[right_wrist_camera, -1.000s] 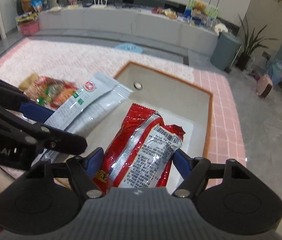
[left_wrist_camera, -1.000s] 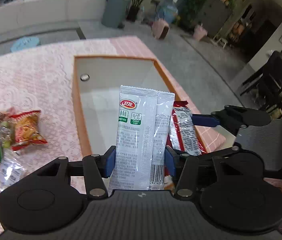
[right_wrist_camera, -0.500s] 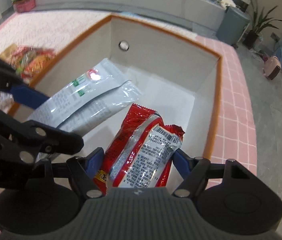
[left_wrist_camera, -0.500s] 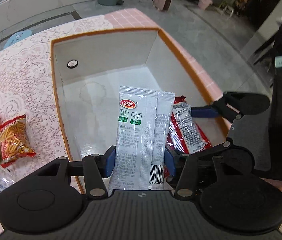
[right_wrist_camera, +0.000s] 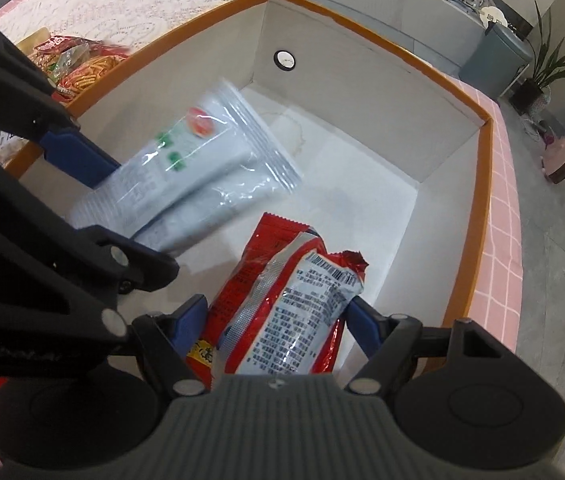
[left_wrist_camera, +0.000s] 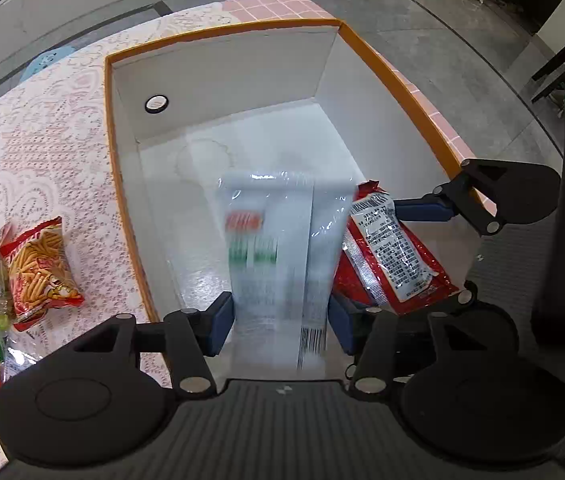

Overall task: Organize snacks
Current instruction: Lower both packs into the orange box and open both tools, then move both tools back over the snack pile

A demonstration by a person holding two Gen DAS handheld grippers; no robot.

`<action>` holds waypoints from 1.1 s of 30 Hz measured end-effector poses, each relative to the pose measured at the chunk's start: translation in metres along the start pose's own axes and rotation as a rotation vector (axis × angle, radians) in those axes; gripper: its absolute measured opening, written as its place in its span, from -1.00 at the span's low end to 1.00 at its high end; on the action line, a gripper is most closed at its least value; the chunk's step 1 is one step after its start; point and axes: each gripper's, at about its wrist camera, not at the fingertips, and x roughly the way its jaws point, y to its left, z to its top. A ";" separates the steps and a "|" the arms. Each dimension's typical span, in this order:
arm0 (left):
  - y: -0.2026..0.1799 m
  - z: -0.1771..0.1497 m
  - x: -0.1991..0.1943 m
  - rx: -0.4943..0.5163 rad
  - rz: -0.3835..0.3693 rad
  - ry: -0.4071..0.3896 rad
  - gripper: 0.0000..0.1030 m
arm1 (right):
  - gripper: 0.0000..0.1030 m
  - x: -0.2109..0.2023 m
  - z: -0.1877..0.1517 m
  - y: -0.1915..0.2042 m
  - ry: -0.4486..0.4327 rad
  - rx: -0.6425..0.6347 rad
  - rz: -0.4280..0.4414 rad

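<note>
Both grippers hang over the orange-rimmed box [left_wrist_camera: 122,184], so this looks like the drop-off step. The left gripper [left_wrist_camera: 278,320] has its pads spread just clear of the white packet [left_wrist_camera: 278,256], which is motion-blurred and seems let go, slipping down inside the box, while the right gripper [right_wrist_camera: 278,320] is clamped on the red packet [right_wrist_camera: 282,312], held low beside the box's right wall, probably so it lands next to the white one. More snacks [left_wrist_camera: 38,268] sit left of the box on the lace tablecloth [left_wrist_camera: 42,152], waiting.
</note>
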 end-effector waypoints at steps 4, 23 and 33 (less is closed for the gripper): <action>-0.001 -0.002 -0.008 -0.009 -0.003 -0.006 0.30 | 0.50 0.000 0.001 0.000 0.018 -0.004 -0.007; 0.033 -0.030 -0.082 -0.043 -0.070 -0.153 0.45 | 0.77 -0.064 0.015 0.013 -0.055 0.040 -0.092; 0.066 -0.070 -0.142 -0.120 0.024 -0.364 0.45 | 0.79 -0.106 0.021 0.055 -0.198 0.168 -0.007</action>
